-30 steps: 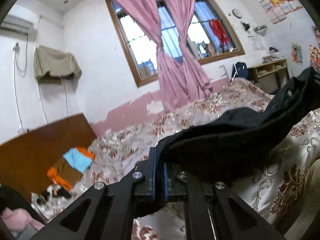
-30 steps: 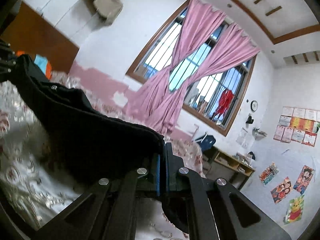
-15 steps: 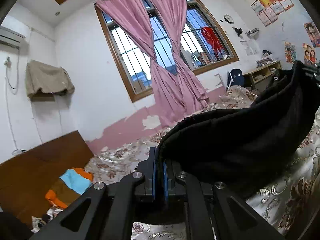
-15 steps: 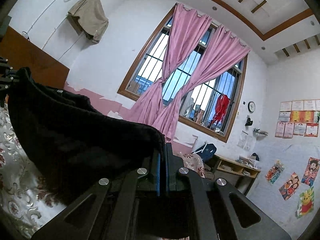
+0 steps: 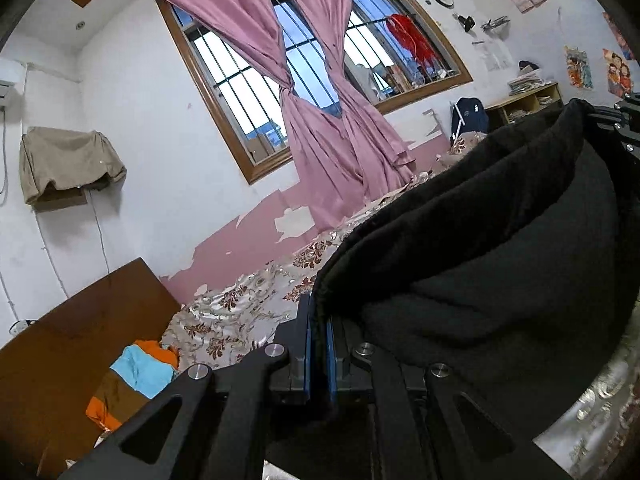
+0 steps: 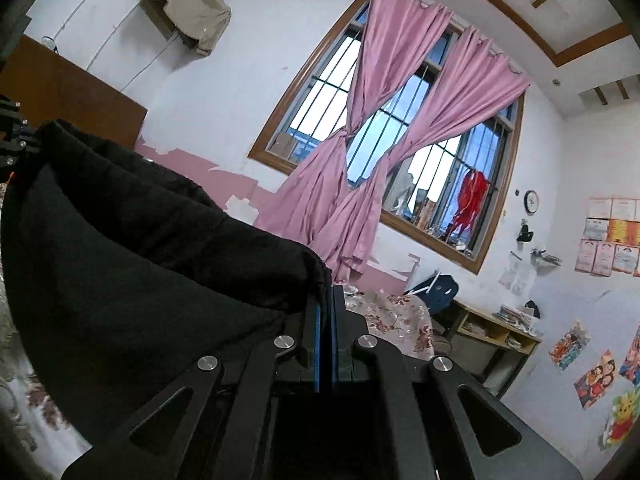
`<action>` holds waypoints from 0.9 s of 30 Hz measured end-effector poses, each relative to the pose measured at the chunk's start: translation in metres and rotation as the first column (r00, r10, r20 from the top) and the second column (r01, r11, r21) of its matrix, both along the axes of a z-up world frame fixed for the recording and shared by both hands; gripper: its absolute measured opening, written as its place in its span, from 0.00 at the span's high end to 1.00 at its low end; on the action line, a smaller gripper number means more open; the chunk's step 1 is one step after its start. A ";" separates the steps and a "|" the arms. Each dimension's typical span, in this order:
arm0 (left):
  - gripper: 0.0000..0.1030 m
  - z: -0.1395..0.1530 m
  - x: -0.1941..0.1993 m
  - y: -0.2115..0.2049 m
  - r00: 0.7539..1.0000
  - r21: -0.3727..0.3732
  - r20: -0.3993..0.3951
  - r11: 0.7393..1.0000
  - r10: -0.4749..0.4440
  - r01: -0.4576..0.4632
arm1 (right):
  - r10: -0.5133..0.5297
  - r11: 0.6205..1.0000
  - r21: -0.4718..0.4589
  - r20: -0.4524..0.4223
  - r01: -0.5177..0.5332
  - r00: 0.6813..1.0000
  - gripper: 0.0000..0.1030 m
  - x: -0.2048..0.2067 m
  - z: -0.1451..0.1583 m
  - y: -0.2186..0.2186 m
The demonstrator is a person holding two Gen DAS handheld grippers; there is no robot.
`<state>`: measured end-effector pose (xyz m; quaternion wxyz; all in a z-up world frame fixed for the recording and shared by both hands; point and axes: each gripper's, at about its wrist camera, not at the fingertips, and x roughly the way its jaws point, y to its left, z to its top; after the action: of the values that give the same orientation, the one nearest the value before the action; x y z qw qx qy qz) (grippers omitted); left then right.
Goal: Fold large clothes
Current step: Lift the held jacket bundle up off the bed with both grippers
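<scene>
Black garment (image 5: 500,248) is what we carry between our two tools, slung in a sagging fold above the bed (image 5: 240,308), whose cover is a pale satin with a brown floral pattern. Going from the left of the room, we see a brown wooden headboard (image 5: 80,328) with a small pile of orange, blue and brown cloth (image 5: 132,376) at its foot, and a beige cloth (image 5: 68,164) draped over something on the white wall above. Further right comes a wood-framed barred window (image 5: 320,64) with pink curtains (image 5: 320,128) knotted at the middle, peeling pink paint beneath it. Then a dark backpack (image 6: 436,288), a low wooden shelf (image 6: 492,332) with papers, a round clock (image 6: 531,201) and posters (image 6: 592,376) on the right-hand wall.

Our left tool (image 5: 319,344) has its blue-padded jaws pinched closed on one edge of the garment. Our right tool (image 6: 326,340) is clamped likewise on the opposite edge. Each tool shows at the far rim of the other's view, the cloth stretched between them, both pointing roughly level toward the window wall.
</scene>
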<state>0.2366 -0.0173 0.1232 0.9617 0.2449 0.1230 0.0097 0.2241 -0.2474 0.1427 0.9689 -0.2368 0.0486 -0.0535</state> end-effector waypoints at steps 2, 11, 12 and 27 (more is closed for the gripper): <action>0.94 -0.007 0.017 0.000 1.000 -0.003 -0.004 1.000 0.003 -0.003 | 0.000 1.000 -0.003 -0.012 0.000 1.000 0.98 0.020 -0.005 0.000; 0.94 -0.041 0.106 -0.008 0.997 0.004 -0.080 1.000 0.023 -0.023 | -0.026 0.998 -0.060 -0.096 0.020 0.995 0.98 0.125 -0.031 0.005; 0.94 -0.043 0.114 -0.008 0.996 0.003 -0.089 1.000 0.025 -0.025 | -0.029 0.998 -0.059 -0.109 0.023 0.994 0.98 0.135 -0.035 0.006; 0.91 -0.104 0.209 -0.013 0.954 -0.122 -0.294 0.987 0.063 -0.103 | -0.091 0.996 -0.008 -0.234 0.091 0.968 0.98 0.232 -0.098 0.005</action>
<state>0.4458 -0.0305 0.0193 0.9464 0.1723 0.2730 0.0057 0.4562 -0.2426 0.0448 0.9533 -0.2375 0.1732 -0.0696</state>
